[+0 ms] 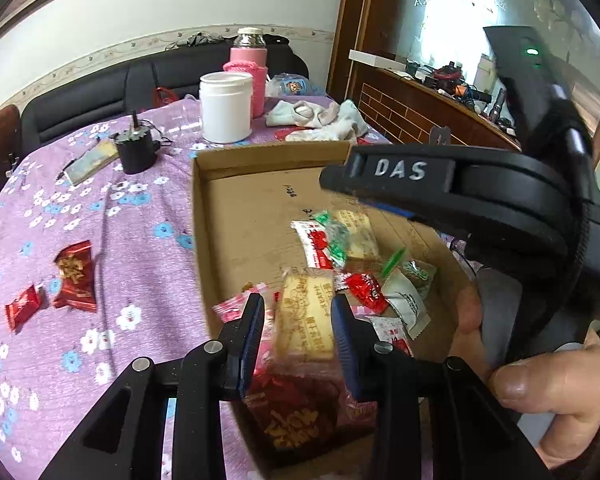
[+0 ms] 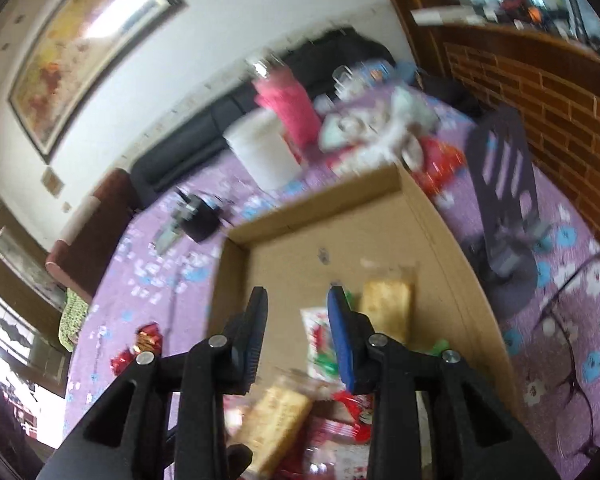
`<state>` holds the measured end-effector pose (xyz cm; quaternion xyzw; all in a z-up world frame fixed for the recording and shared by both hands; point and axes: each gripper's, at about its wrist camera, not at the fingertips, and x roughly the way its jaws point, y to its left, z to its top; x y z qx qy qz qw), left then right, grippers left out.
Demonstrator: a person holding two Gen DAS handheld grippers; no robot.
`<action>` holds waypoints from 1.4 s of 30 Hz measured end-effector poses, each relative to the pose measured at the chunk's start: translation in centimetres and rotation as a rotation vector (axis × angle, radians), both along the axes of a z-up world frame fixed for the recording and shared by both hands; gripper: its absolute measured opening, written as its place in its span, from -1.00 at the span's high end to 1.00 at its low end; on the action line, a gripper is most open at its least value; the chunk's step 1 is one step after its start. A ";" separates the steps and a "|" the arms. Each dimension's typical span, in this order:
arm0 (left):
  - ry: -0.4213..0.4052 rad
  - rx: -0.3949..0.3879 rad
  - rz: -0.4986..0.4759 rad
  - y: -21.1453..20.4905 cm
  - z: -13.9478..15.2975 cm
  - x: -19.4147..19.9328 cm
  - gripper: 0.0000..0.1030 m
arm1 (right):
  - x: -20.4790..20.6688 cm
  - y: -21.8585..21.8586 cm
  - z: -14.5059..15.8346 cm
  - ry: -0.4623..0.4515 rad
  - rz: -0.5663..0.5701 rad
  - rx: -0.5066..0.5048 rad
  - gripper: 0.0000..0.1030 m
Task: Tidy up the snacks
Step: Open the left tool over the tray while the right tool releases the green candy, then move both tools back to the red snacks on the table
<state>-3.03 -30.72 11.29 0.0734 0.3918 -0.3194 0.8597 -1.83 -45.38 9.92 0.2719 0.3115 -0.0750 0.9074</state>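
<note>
A shallow cardboard box (image 1: 260, 157) (image 2: 316, 204) lies on the purple flowered cloth and holds several wrapped snacks. My left gripper (image 1: 298, 316) hovers over its near corner, jaws apart. A blurred beige packet (image 1: 306, 320) shows in the gap, apparently lower down in the box and not pressed by the pads. My right gripper (image 1: 332, 184) (image 2: 298, 312) reaches over the box from the right. It is open, and the same beige packet (image 2: 278, 416) sits tilted below it, free of its fingers. Two red packets (image 1: 76, 276) (image 2: 148, 338) lie on the cloth left of the box.
Behind the box stand a white jar (image 1: 226, 106), a pink-sleeved bottle (image 1: 248, 68), a black device (image 1: 136, 152) and crumpled cloths (image 1: 320, 116). A dark phone stand (image 2: 504, 184) and glasses (image 2: 572, 360) lie right of the box. A hand (image 1: 552, 392) grips the right gripper's handle.
</note>
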 end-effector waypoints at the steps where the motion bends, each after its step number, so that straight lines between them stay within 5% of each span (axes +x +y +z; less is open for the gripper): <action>1: -0.007 -0.004 0.009 0.5 0.4 0.0 0.31 | -0.2 0.3 0.4 -0.026 0.005 -0.010 0.42; 7: -0.061 -0.001 0.070 4.7 2.4 -0.1 0.30 | -0.7 1.5 1.6 -0.140 0.076 0.031 0.42; 20: -0.226 0.047 0.374 17.7 0.9 3.7 0.29 | -0.3 9.0 2.8 -0.206 0.275 -0.117 0.42; 25: -0.166 0.052 0.464 21.1 -1.6 6.5 0.29 | 0.9 13.6 2.5 -0.114 0.374 -0.216 0.42; 33: -0.228 0.022 0.541 22.9 0.0 6.2 0.29 | 3.1 18.0 1.6 0.068 0.414 -0.177 0.42; 42: -0.197 0.002 0.588 24.3 0.2 6.8 0.29 | 6.8 19.4 -0.3 0.191 0.355 -0.126 0.42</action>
